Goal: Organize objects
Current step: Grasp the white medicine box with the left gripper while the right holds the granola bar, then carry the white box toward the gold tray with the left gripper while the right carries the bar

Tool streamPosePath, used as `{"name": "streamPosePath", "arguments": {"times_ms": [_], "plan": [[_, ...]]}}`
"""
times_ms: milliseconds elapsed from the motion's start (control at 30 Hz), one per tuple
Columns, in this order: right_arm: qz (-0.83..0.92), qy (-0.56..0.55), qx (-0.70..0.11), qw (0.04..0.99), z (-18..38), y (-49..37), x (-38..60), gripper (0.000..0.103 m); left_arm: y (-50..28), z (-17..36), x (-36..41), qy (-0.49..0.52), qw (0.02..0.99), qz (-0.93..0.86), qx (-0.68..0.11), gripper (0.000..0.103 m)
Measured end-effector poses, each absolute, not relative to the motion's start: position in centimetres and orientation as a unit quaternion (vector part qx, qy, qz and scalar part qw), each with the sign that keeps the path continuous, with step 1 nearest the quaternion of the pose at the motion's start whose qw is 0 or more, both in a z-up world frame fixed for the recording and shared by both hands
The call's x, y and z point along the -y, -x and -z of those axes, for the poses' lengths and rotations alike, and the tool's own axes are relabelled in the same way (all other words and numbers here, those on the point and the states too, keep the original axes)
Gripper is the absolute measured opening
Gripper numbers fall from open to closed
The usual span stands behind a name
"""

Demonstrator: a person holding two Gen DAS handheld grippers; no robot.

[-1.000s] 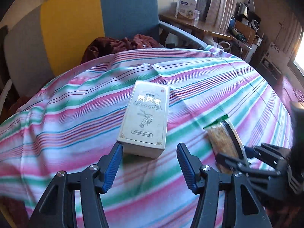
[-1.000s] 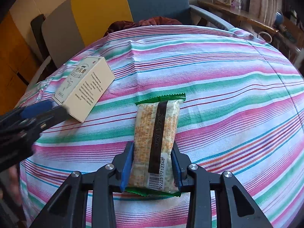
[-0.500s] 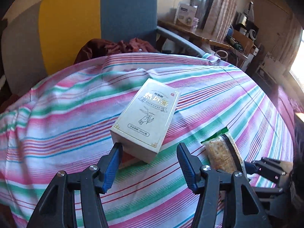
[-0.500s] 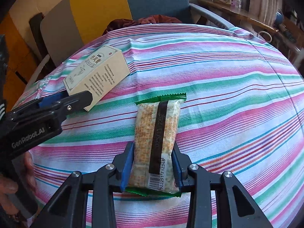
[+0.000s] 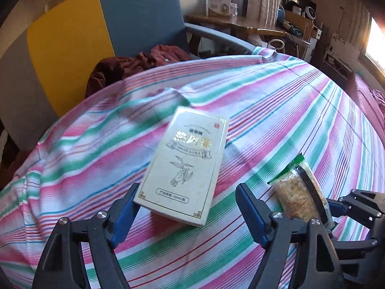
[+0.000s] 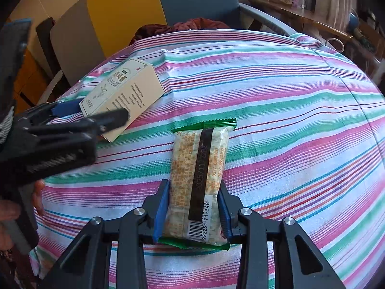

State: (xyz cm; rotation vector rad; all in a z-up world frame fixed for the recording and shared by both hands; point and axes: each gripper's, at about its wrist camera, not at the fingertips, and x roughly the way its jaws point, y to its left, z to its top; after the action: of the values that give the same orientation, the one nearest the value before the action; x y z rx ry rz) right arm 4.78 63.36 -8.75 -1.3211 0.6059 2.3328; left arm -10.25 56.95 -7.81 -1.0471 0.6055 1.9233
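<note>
Here the striped cloth (image 5: 276, 110) is covering the whole bench, its pink, green and white bands running smooth and wide to the right, while toward the far left edge it is rumpling into soft folds. Beyond that edge a chair (image 5: 101, 33) with yellow, blue and grey panels is standing close, a dark red garment (image 5: 134, 65) heaped on its seat.

The cream carton (image 5: 185, 171) is lying flat on the cloth, a crisp rectangular box with gold lettering, a line drawing of a hand holding a sprig, and a small label reading 50ml. The left gripper (image 5: 186, 213) is opening its jaws around the carton's near end; the blue ridged pads are standing clear of the cardboard, the left one just beside its corner.

Just to the right, the snack packet (image 6: 199, 175) is lying lengthwise, clear crinkly film with green serrated ends, a dark seam strip, a barcode and printed digits. The right gripper (image 6: 193, 210) is clamping its jaws on the packet's near end.
</note>
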Motion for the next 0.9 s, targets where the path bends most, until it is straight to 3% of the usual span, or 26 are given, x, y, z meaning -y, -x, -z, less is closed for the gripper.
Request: {"name": "streamPosePath", "arguments": {"times_ms": [67,100,500,667,900], "plan": [[-0.833,0.471,-0.217,0.194,8.7,-4.8,-63.4,0.038,10.4,8.4,-56.6,0.428,0.413,-0.771,-0.229,0.056],[-0.833,0.471,-0.216,0.193,8.7,-4.9,-63.4,0.038,10.6,8.7,-56.3,0.433,0.41,-0.773,-0.215,0.056],[-0.838,0.46,-0.222,0.194,8.6,-4.9,-63.4,0.037,8.5,9.5,-49.8,0.395,0.362,-0.826,-0.177,0.052],[-0.84,0.418,-0.308,0.158,8.6,-5.8,-64.5,0.034,7.2,9.5,-46.6,0.399,0.36,-0.832,-0.14,0.052],[-0.849,0.428,-0.263,0.163,8.3,-5.1,-63.1,0.034,4.8,9.3,-43.0,0.399,0.35,-0.839,-0.122,0.052]]}}
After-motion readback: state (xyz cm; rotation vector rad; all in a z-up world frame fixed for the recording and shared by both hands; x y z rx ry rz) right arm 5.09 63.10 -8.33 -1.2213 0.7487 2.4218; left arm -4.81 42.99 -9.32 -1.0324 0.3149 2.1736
